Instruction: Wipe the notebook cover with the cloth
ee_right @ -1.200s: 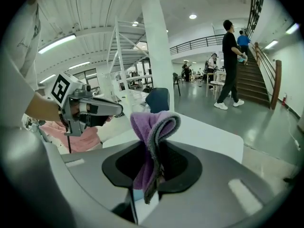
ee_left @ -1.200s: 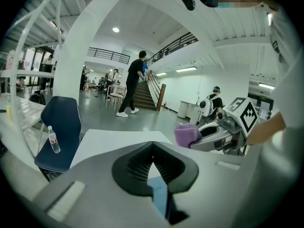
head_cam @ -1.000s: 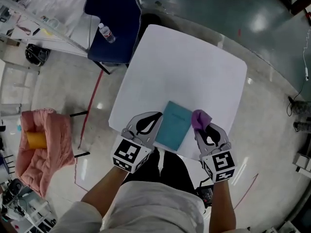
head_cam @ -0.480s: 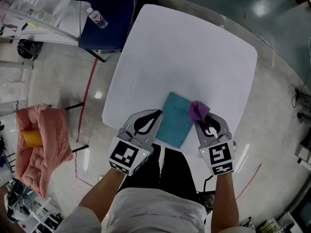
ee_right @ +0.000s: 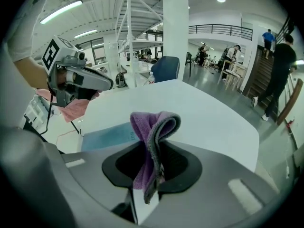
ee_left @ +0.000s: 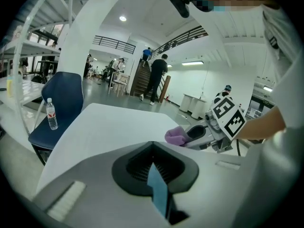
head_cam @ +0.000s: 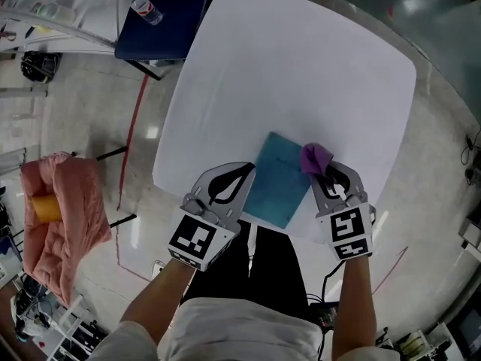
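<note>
Fingers: right gripper (head_cam: 325,171) pinches cloth (head_cam: 316,156), left gripper (head_cam: 248,171) clamps notebook (head_cam: 278,185); print illegible.

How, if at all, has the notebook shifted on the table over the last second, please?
No. The notebook keeps its place at the table's near edge, pinched by the left gripper; only the head view's framing shifted.

Noted soft, napped pile on the purple cloth (ee_right: 153,127), matt throughout. Found the teal notebook (head_cam: 276,179) cover smooth and matt (paper or card, cannot tell). Logged the white desk (head_cam: 301,74) as smooth, faint sheen. Saw matt grey plastic on left tool (head_cam: 248,174) and right tool (head_cam: 324,171), with black ribbed pads (ee_left: 140,167) inside. Marked floor (head_cam: 443,164) as glossy, mirroring lights.
</note>
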